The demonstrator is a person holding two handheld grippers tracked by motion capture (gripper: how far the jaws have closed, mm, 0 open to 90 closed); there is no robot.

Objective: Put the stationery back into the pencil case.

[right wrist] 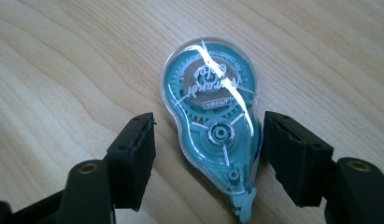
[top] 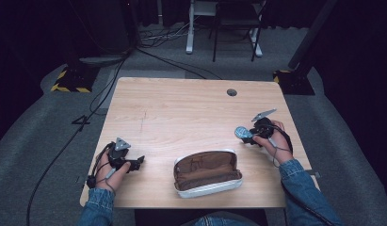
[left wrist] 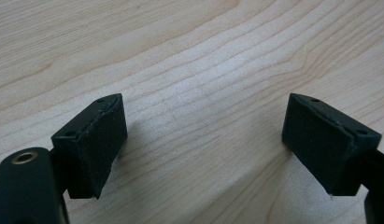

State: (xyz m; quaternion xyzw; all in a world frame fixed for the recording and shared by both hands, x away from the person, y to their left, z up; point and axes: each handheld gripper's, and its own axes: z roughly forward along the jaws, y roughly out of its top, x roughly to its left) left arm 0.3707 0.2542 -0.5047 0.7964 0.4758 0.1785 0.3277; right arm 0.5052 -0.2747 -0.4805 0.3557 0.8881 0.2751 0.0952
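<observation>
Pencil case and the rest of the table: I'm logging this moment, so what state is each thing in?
Pencil case: unzipped, lying open, brown lining showing; nothing clearly visible inside.
Correction tape: lying flat on the table, outside the case.
Right hand-held gripper: jaws either side of the tape; one seems to touch it, the other shows a gap.
Left hand-held gripper: open, nothing between its jaws, resting low over the table.
</observation>
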